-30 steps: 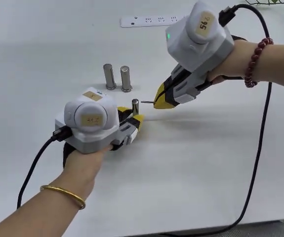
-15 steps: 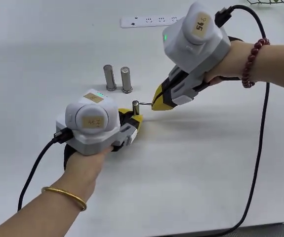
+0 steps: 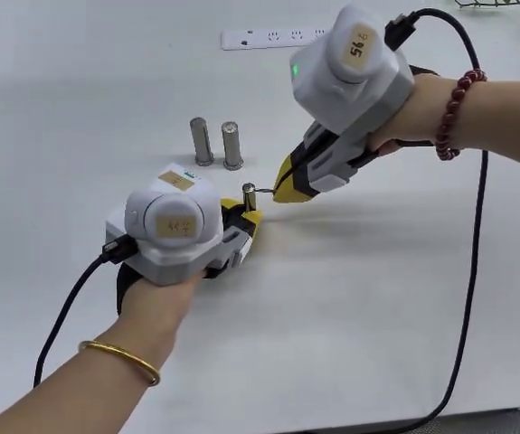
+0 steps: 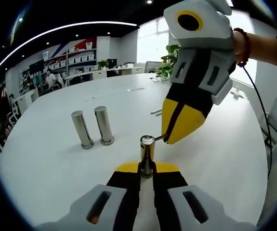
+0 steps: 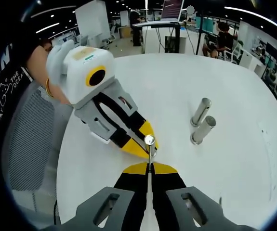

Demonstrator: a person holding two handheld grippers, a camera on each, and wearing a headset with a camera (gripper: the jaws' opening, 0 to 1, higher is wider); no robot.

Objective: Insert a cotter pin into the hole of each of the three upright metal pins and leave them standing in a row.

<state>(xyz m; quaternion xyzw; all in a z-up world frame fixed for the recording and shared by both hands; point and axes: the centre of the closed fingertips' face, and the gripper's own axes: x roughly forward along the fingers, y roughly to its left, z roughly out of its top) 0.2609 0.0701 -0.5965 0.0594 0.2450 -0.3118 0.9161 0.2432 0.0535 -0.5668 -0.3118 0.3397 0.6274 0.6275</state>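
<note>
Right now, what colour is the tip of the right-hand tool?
Yellow, with black behind it; the right tool shows best in the left gripper view.

Tip of cotter pin (image 3: 265, 190) at metal pin (image 3: 249, 195): too small.

Cotter pin (image 5: 149, 153) between right gripper (image 5: 149, 166) jaws, tip at upright pin (image 5: 149, 140)

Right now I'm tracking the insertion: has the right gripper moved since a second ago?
Yes: right gripper edged left, closer to the clamped pin, judged against the two standing pins.
</note>
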